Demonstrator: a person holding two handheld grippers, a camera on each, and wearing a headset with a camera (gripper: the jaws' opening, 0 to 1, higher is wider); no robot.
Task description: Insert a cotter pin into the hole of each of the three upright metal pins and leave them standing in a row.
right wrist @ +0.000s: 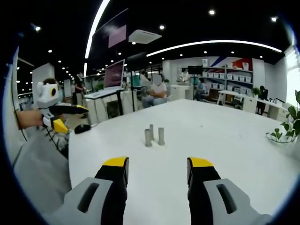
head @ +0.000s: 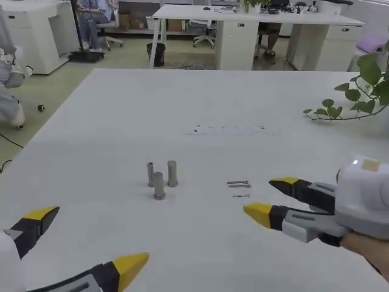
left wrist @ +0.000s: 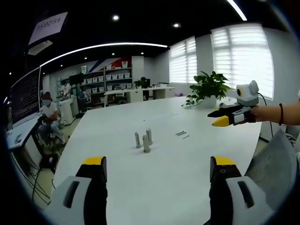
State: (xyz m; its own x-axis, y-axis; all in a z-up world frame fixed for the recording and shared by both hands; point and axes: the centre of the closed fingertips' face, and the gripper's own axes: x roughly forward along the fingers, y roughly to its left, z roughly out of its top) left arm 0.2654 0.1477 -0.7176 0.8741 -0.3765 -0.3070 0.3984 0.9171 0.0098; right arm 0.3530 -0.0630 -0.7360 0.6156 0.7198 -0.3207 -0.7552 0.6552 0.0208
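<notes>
Three upright metal pins (head: 160, 177) stand close together in a small cluster near the middle of the white table (head: 121, 109). Three thin cotter pins (head: 239, 185) lie flat just to their right. My right gripper (head: 270, 197) hovers open to the right of the cotter pins, its yellow tips pointing left at them. My left gripper (head: 86, 239) is open at the bottom left, nearer than the pins. The left gripper view has its open jaws (left wrist: 158, 164) facing the pins (left wrist: 143, 139) and cotter pins (left wrist: 182, 134). The right gripper view's open jaws (right wrist: 158, 164) face the pins (right wrist: 154, 135). Both grippers hold nothing.
A leafy plant (head: 360, 91) reaches over the table's far right edge. A pale strip with small marks (head: 231, 129) lies on the table beyond the pins. Desks, chairs and seated people fill the room behind.
</notes>
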